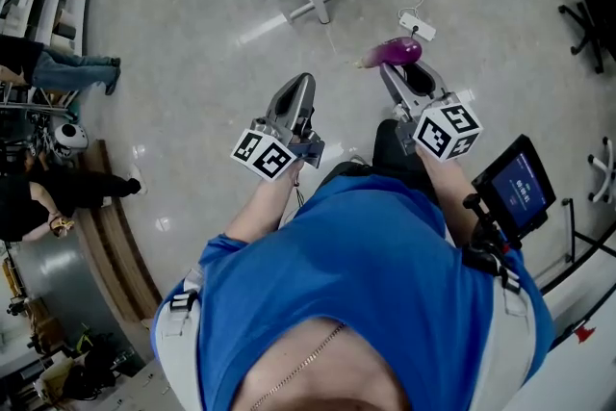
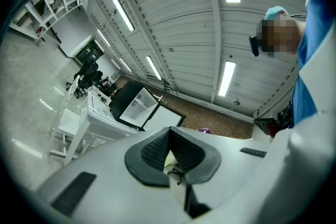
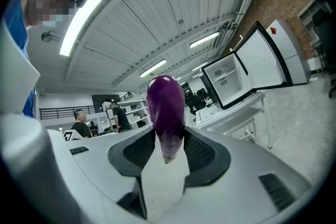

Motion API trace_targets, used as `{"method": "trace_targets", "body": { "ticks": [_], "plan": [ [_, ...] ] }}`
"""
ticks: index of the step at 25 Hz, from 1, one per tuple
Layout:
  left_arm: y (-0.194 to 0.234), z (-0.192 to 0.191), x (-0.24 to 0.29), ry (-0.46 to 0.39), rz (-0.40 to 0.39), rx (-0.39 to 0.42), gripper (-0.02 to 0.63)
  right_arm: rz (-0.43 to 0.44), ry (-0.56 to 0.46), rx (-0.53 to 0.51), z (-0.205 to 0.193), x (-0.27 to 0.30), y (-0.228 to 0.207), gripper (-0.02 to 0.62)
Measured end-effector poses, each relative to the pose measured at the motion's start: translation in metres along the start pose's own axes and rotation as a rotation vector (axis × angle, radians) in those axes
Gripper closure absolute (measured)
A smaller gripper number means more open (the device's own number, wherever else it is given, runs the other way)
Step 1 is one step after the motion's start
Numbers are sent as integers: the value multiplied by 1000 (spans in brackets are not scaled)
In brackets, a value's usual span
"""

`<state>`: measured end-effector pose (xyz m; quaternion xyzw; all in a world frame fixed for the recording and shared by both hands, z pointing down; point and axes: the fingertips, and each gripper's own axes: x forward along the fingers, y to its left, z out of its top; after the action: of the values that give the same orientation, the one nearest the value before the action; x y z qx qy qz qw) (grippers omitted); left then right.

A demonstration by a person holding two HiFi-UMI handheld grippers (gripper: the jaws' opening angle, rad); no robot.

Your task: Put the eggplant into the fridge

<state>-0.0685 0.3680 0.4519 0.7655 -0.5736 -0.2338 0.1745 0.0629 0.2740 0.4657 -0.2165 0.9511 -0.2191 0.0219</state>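
Pinching the eggplant [image 3: 166,107] by its paler, tapering end only, between the pads of the right gripper [image 3: 168,147], up in the air above the floor and well apart from the fridge [image 3: 227,81] on the white table [image 3: 231,113]; leaving most of the glossy purple body sticking out beyond the pads, so liable to pivot or slip free on a jolt or a quick swing along the way; risking a bruise by squeezing harder against that; with the left gripper [image 2: 169,152] pressed together on nothing, hence offering no second support under the load; needing to pass the open door [image 3: 265,60] squarely, with a fair chance of knocking the protruding end on the door or a shelf lip by coming in askew; worth minding, too, the white power strip [image 1: 417,24] and its cable on the floor ahead, an easy trip.
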Motion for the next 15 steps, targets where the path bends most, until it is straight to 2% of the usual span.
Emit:
{"method": "trace_targets", "body": {
  "ticks": [7, 12, 15],
  "plan": [
    [13, 4, 22, 7, -2, 11, 597, -3, -3, 10, 8, 20, -21, 428],
    [52, 12, 82, 9, 10, 21, 597, 5, -9, 22, 29, 72, -74, 428],
    [59, 17, 92, 11, 13, 19, 597, -1, -17, 32, 36, 82, -82, 428]
  ]
}}
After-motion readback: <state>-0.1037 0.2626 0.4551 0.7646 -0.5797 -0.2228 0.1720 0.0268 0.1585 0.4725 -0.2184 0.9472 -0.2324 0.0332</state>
